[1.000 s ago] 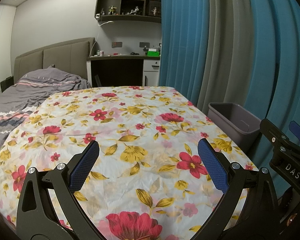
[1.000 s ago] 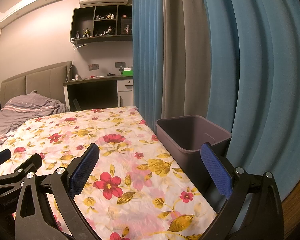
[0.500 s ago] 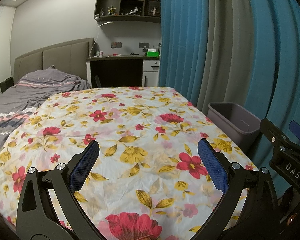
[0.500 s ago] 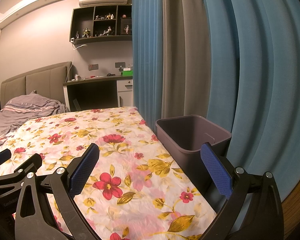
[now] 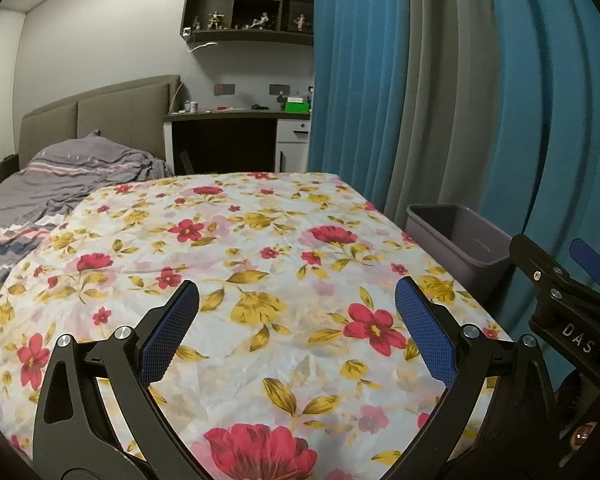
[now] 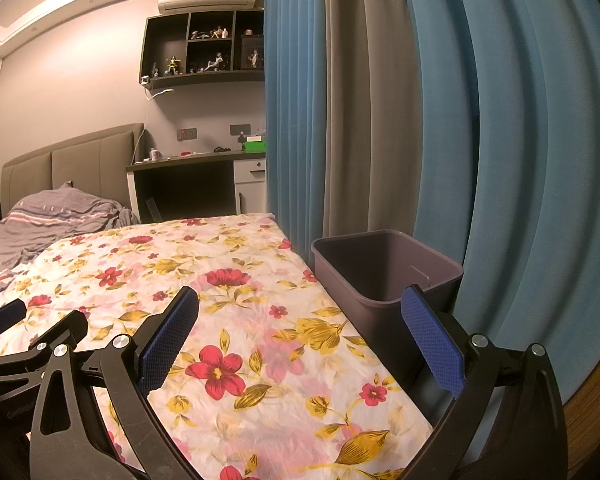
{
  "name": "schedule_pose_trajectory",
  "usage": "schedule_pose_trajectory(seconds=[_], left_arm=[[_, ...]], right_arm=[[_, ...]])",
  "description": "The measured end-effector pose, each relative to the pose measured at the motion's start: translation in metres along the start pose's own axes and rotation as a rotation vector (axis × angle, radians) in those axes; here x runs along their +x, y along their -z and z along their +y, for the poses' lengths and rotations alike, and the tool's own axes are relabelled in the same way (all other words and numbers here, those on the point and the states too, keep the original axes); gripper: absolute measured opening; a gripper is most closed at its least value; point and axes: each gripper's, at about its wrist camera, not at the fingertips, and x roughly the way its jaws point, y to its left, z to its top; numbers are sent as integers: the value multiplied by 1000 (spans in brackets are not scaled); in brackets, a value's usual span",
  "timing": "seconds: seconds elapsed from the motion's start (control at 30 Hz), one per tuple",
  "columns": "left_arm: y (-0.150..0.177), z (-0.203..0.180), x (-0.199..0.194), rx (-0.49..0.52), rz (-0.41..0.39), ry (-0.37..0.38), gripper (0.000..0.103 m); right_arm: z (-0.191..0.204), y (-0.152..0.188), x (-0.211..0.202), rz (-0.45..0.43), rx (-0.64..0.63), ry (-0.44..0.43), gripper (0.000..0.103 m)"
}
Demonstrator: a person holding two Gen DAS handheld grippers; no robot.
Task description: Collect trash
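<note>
Both grippers, left gripper [image 5: 296, 328] and right gripper [image 6: 300, 338], hover with jaws wide and empty over the floral sheet [image 5: 260, 248], no trash showing anywhere, while the purple bin [image 6: 384, 276], probably light and rigid, stands beside the bed.

Beside the blue-and-grey curtain [image 6: 380, 120] stands a dull purple bin [image 6: 384, 280] (perhaps greyer in truth); next to the bin, a white sheet [image 5: 240, 260] patterned with red flowers, yellow leaves.
</note>
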Motion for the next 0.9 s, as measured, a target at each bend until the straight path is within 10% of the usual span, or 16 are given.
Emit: schedule_pose_trajectory(seconds=[0.27, 0.9], left_arm=[[1, 2, 1, 2, 8, 2, 75], [1, 6, -1, -12, 1, -69, 92]], right_arm=[[0, -1, 0, 0, 1, 0, 98], [0, -1, 0, 0, 1, -1, 98]])
